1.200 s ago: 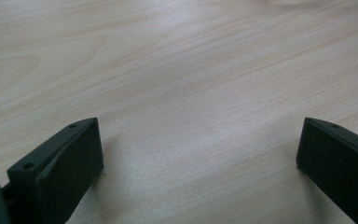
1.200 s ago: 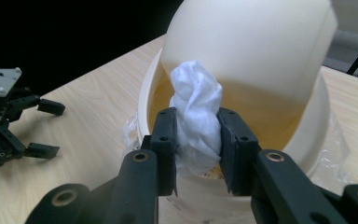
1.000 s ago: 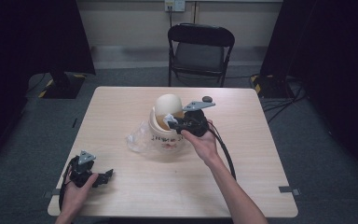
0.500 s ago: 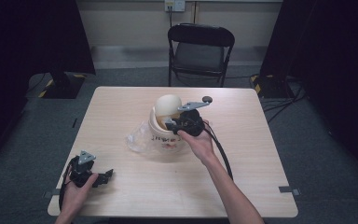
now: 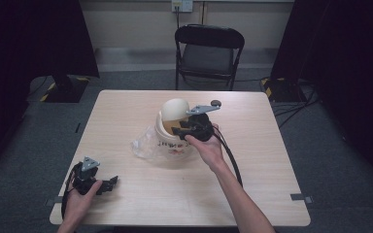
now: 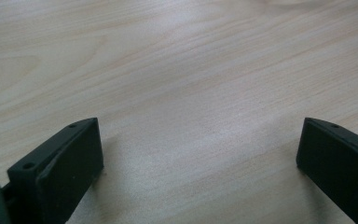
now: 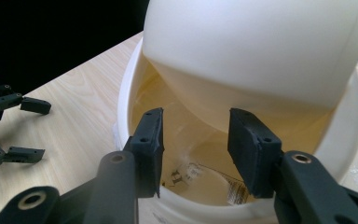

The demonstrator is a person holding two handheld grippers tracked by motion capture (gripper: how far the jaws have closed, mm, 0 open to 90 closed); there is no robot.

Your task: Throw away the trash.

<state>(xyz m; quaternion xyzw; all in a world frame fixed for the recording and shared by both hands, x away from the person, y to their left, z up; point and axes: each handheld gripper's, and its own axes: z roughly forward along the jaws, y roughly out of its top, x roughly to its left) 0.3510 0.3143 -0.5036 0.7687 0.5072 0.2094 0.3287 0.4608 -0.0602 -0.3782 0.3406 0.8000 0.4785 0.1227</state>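
Note:
A white bucket (image 5: 167,148) stands mid-table with a cream domed lid (image 5: 174,110) leaning tilted in its mouth. My right gripper (image 5: 179,130) hovers at the bucket's near right rim and points in over it. In the right gripper view its jaws (image 7: 196,140) have just been opening. They stand apart above the bucket's inside (image 7: 205,182), below the dome (image 7: 261,46), and nothing is pressed between them. My left gripper (image 5: 111,183) rests on the table near the front left corner. It is open wide, with bare wood (image 6: 196,93) between its fingers.
A crumpled clear plastic bag (image 5: 143,145) lies against the bucket's left side. A black folding chair (image 5: 209,53) stands beyond the table's far edge. From the right gripper view the left gripper (image 7: 28,128) shows far off on the tabletop.
Both hands stay where they were. The right gripper's jaws look slightly wider apart at the bucket's rim.

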